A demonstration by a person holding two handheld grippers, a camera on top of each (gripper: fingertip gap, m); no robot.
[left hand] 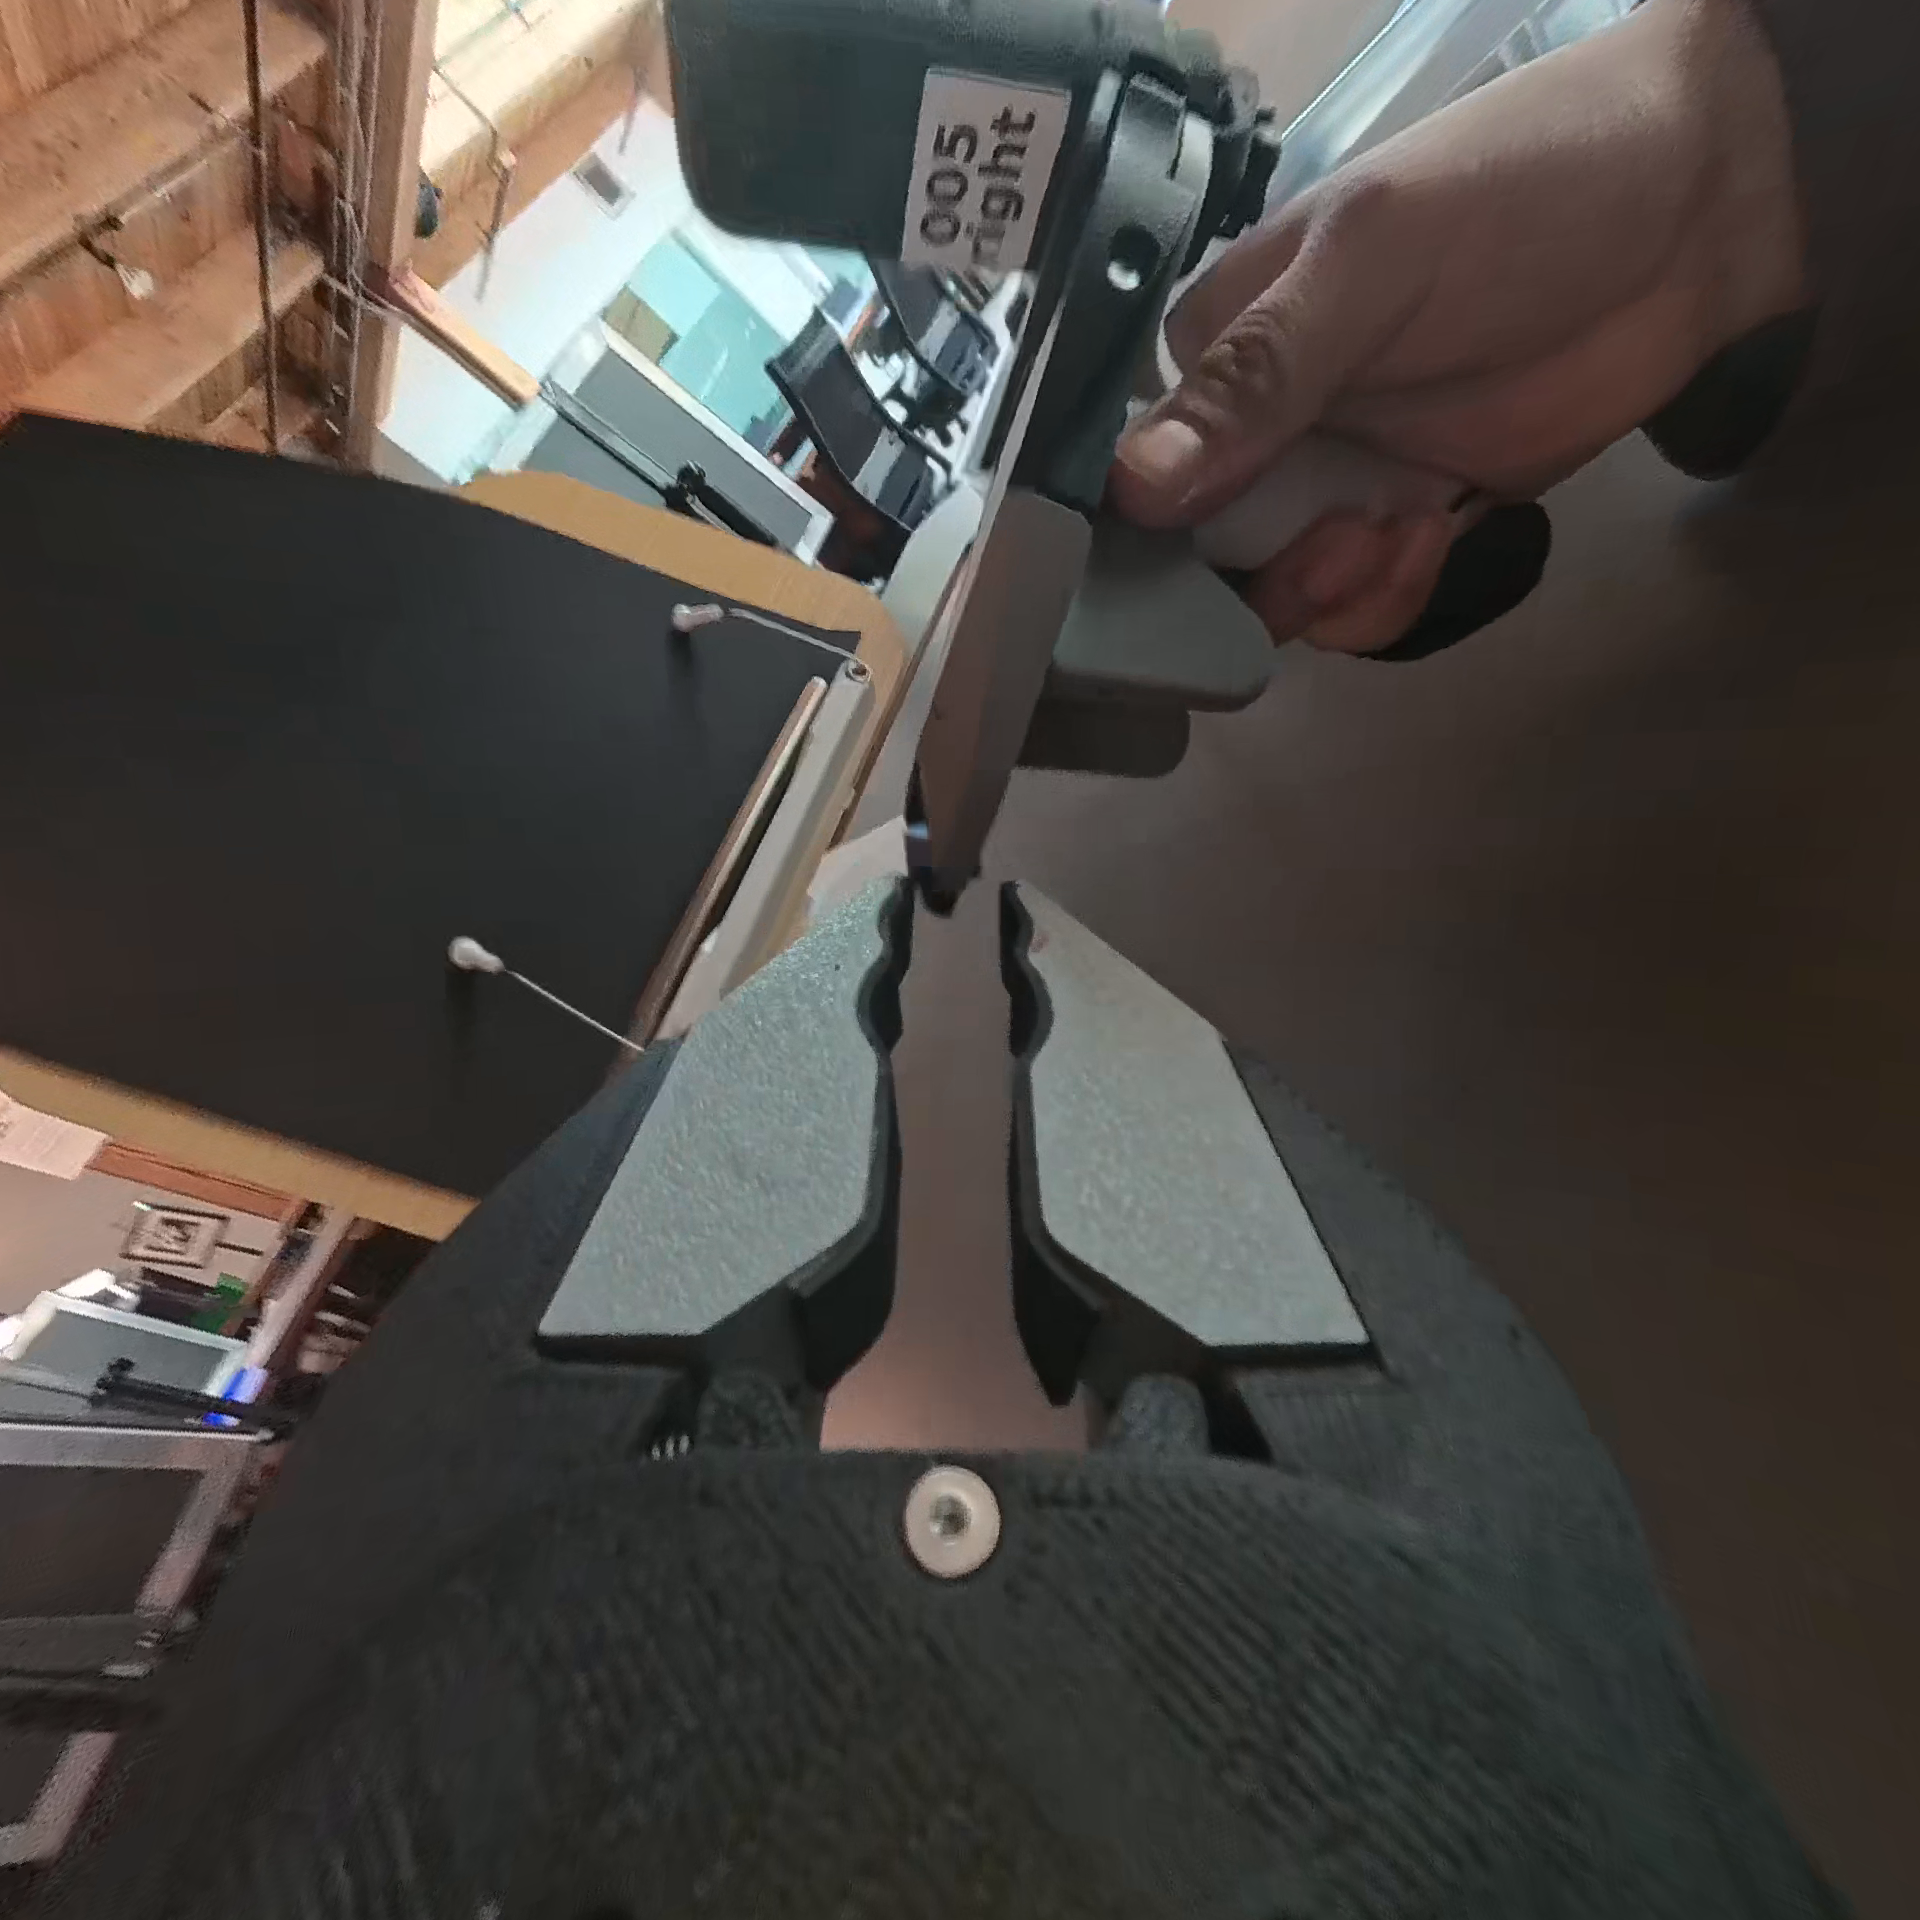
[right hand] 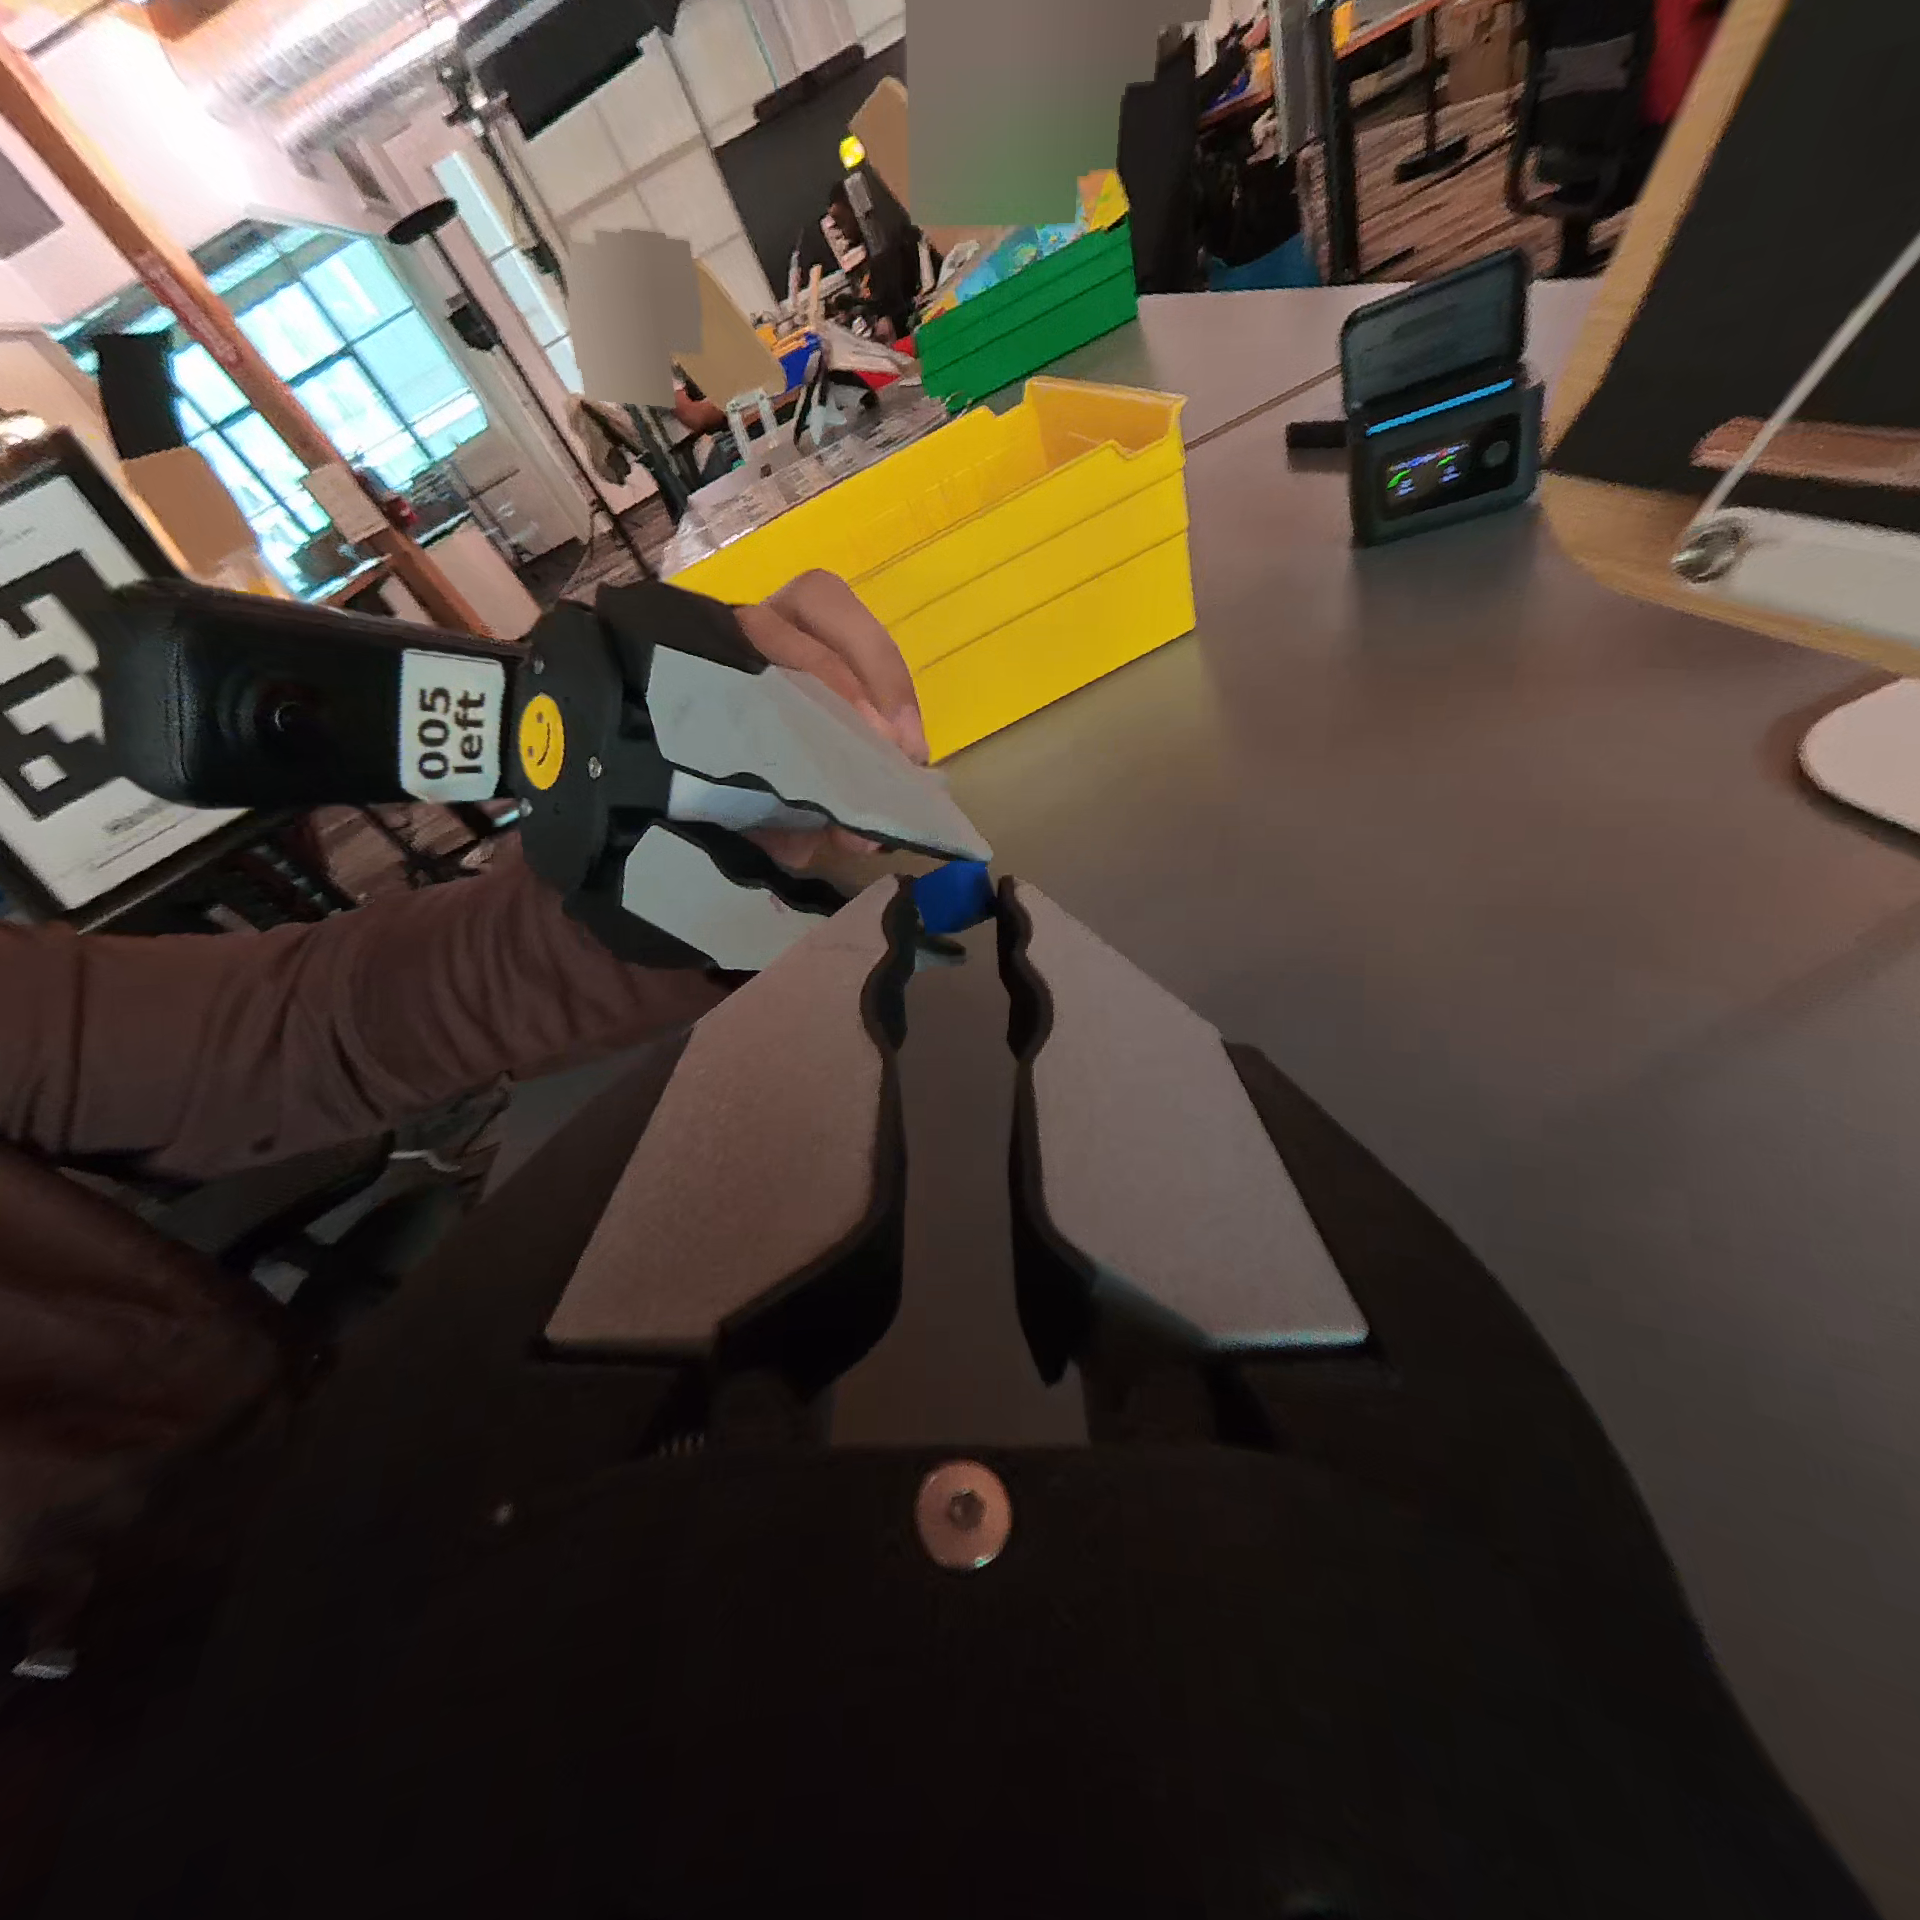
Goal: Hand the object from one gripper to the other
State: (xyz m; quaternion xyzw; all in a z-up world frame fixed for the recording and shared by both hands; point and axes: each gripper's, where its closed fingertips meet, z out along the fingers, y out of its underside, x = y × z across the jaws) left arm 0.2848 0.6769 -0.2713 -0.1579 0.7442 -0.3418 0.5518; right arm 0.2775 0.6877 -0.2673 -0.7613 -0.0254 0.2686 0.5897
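Blue and small, the object [right hand: 951,896] sat right at the tips of the right gripper [right hand: 953,902], pinched between its two fingers with only a narrow gap left behind it; its exact shape was too hidden to tell. In the right wrist view the left gripper [right hand: 904,862] came in from the left side, its fingers spread apart, with the upper finger's tip lying just over the blue piece and the lower finger below it; whether either finger touched the piece could not be told. In the left wrist view the left gripper [left hand: 956,899] had its fingers parted with bare space between them, and the right gripper [left hand: 940,883] reached down from above, its closed tips ending just at the left finger's tip, where a sliver of the blue object [left hand: 918,836] showed. A hand [left hand: 1455,353] gripped the right gripper's handle. Beyond them lay a grey table [right hand: 1455,935] carrying a yellow bin [right hand: 1018,561], a green bin [right hand: 1029,322] farther back, and a small dark device with a lit screen [right hand: 1439,416].
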